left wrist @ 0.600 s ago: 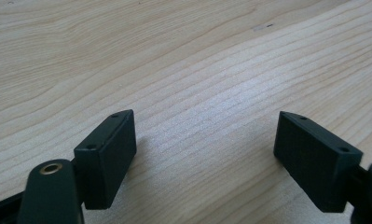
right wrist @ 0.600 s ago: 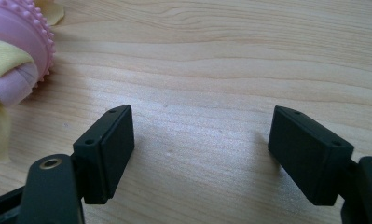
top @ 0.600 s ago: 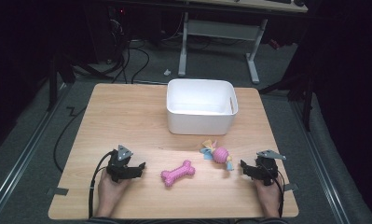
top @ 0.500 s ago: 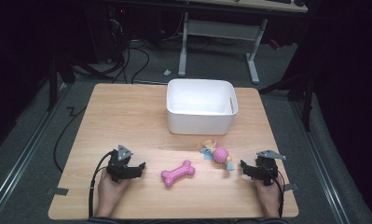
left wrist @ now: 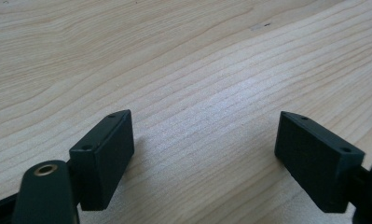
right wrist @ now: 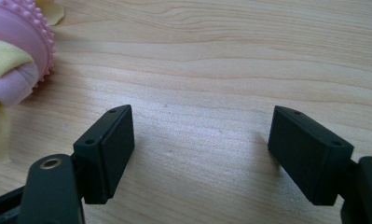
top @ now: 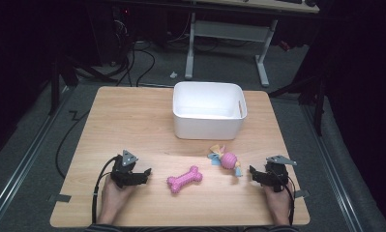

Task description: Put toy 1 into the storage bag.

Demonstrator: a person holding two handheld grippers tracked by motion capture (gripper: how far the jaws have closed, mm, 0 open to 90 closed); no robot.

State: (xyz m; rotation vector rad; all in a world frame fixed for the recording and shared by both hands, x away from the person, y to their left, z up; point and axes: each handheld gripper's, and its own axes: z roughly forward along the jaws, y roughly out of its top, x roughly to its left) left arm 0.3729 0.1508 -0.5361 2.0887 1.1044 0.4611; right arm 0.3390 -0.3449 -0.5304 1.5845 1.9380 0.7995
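Pink bone toy (top: pixel 184 179) and knotted ball toy (top: pixel 225 160) lie between our 2 grippers, neither one touched. Our left gripper (top: pixel 141 177) has its jaws spread wide over bare wood, nothing between them; the bone lies just beyond its fingertips, toward the right hand, long axis slanting up and away from us. Our right gripper (top: pixel 256 177) is equally wide and empty; the ball sits near its tips, up and to the left. The right gripper view catches that ball's nubbed pink edge (right wrist: pixel 20 51) beside its left jaw, whereas the left gripper view gives us wood grain alone. Past both toys stands the white bin (top: pixel 207 126).
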